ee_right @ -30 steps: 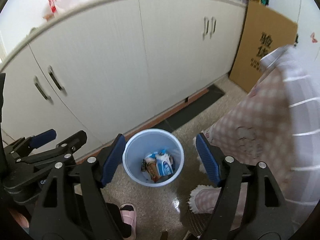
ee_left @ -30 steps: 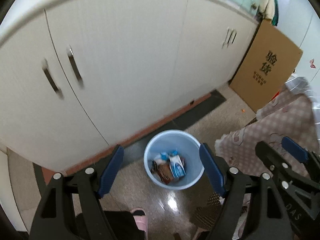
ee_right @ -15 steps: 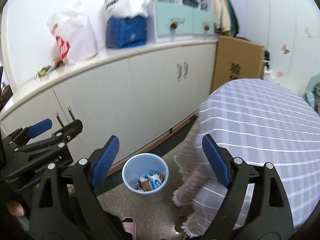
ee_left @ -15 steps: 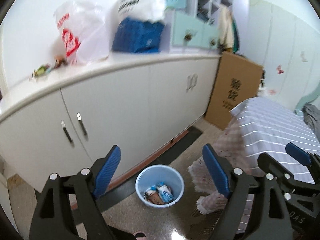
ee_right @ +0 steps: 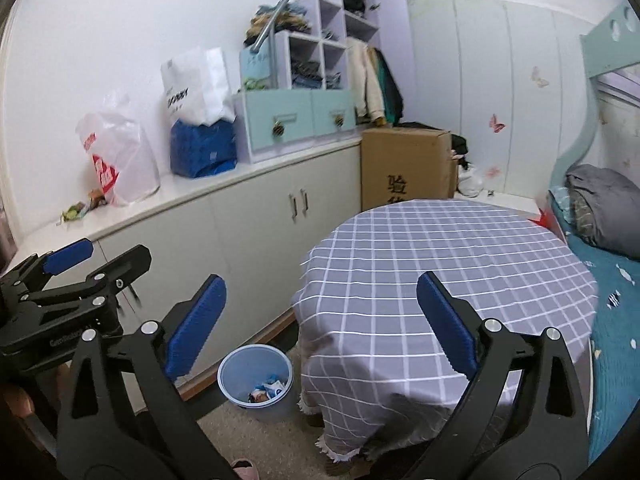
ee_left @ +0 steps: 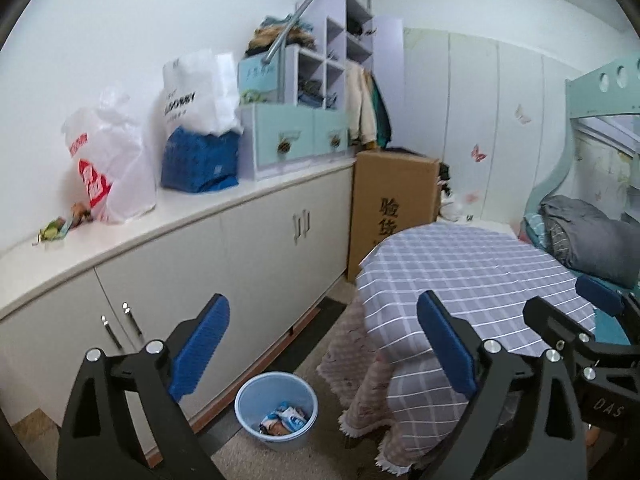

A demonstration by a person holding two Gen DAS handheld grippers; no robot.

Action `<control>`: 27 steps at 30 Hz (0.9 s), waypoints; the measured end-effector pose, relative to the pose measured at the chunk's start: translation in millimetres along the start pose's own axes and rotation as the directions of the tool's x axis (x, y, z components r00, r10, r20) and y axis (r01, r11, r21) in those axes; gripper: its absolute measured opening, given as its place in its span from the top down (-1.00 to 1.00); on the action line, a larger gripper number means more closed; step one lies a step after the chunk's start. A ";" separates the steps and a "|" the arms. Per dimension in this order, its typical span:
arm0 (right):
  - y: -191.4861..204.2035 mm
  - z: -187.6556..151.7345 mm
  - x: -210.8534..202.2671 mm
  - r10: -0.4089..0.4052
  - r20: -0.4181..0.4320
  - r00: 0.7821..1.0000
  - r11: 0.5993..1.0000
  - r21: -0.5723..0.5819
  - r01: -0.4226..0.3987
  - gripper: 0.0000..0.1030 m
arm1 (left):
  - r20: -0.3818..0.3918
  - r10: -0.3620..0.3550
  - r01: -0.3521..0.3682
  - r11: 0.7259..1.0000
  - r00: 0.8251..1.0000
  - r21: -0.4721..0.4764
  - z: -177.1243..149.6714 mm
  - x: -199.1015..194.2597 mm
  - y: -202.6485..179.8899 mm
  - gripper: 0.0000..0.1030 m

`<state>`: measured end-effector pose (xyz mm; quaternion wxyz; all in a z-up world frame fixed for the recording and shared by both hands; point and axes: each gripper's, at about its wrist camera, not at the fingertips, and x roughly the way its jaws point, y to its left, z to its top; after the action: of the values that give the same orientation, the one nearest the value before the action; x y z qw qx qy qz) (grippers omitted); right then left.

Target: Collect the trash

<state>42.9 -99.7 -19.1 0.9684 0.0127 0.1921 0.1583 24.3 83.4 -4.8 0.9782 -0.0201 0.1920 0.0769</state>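
Blue pads line the fingers of both grippers, and each pair stands spread wide with nothing between: the left gripper [ee_left: 322, 354] is held above the floor, and the right gripper [ee_right: 320, 328] is held level with the table's near edge. Just beyond them on the speckled floor [ee_left: 320, 456] stands a pale blue bin [ee_left: 276, 410], set close to the foot of the cabinet and just beside the hanging cloth; crumpled wrappers [ee_left: 282, 424], blue, white and brown, lie in its bottom. To its right the round table [ee_right: 460, 264] is draped in a grey checked tablecloth with a frayed hem. Along the wall runs a long white cabinet [ee_left: 256, 248] with paired metal handles. On its top, near the left end, small bits of litter [ee_left: 60, 226] lie just beside a white plastic bag with red print [ee_left: 108, 164]; further along sit a blue package [ee_left: 198, 164] under a white paper bag and a pale green drawer unit [ee_left: 294, 138]. A brown cardboard box [ee_left: 394, 200] stands at the cabinet's far end, and a bunk bed with grey bedding [ee_right: 600, 208] stands at the right.
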 end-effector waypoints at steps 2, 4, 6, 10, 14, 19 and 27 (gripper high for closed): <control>-6.1 -1.2 -10.4 -0.015 0.012 1.000 1.000 0.010 0.015 -0.84 | 0.031 -0.021 0.021 1.000 0.999 0.004 2.2 -13.2 -10.8 -0.82; -12.4 -1.9 -22.9 -0.029 0.032 0.999 0.999 0.019 0.029 -0.84 | 0.049 -0.047 0.047 0.999 0.998 0.008 3.3 -22.9 -18.0 -0.82; -16.7 -2.6 -34.8 -0.035 0.054 0.998 0.999 0.027 0.034 -0.84 | 0.062 -0.066 0.065 0.998 0.996 0.015 4.7 -29.4 -25.8 -0.83; -21.3 -4.2 -56.3 -0.076 0.103 0.992 0.997 0.022 0.074 -0.86 | 0.086 -0.078 0.075 0.996 0.993 0.043 4.4 -39.5 -38.8 -0.83; -23.3 -5.8 -69.0 -0.097 0.127 0.987 0.995 0.012 0.097 -0.87 | 0.101 -0.086 0.080 0.995 0.991 0.065 4.4 -46.9 -48.6 -0.83; -27.1 -7.4 -74.7 -0.117 0.139 0.983 0.993 0.004 0.117 -0.88 | 0.114 -0.096 0.089 0.994 0.989 0.063 6.0 -52.3 -52.4 -0.83; -28.4 -7.7 -75.6 -0.123 0.141 0.982 0.992 0.006 0.123 -0.88 | 0.115 -0.100 0.093 0.993 0.988 0.066 7.5 -53.6 -55.8 -0.83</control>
<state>-17.6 -150.5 -0.8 0.9876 0.0105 0.1233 0.0971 -13.0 21.2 23.0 0.9905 0.0050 0.1349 0.0247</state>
